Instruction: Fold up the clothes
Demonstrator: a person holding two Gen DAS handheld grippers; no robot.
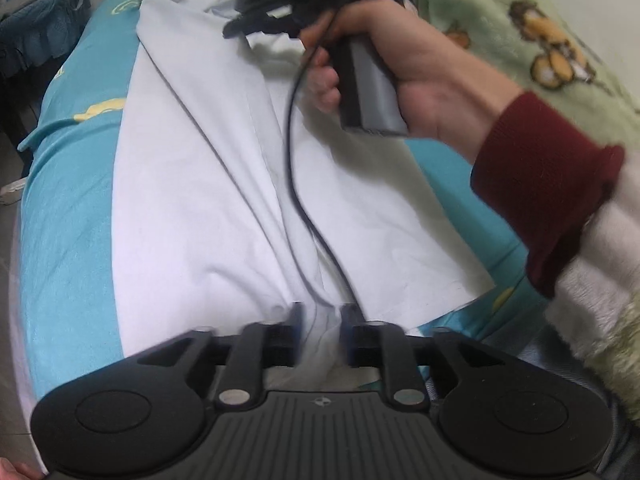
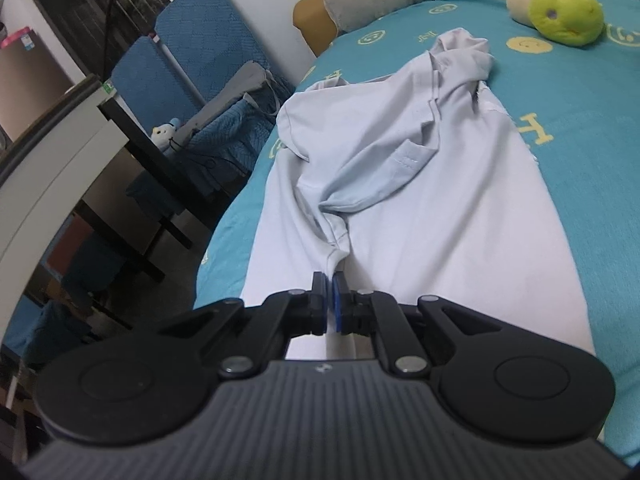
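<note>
Pale lilac-grey cotton, a shirt (image 2: 420,184) part-folded on the bed, both tools at its cloth.

The right gripper (image 2: 329,300) has its jaws pinched tight on a sleeve hem drawn in over the middle of the body, while the left gripper (image 1: 322,326) stands with jaws a little apart and a ridge of fabric between them; whether it bites, I cannot tell through the blur. One sleeve lies in across the chest, the collar sits bunched at the far end, and the near hem lies flat, so I judge the fold midway, with lengthwise and crosswise folds left. Underneath, a turquoise bedsheet (image 2: 580,128) with yellow prints; far right, a green plush toy (image 2: 566,10); left, blue-covered chairs (image 2: 176,52) beside a dark table (image 2: 132,128).
</note>
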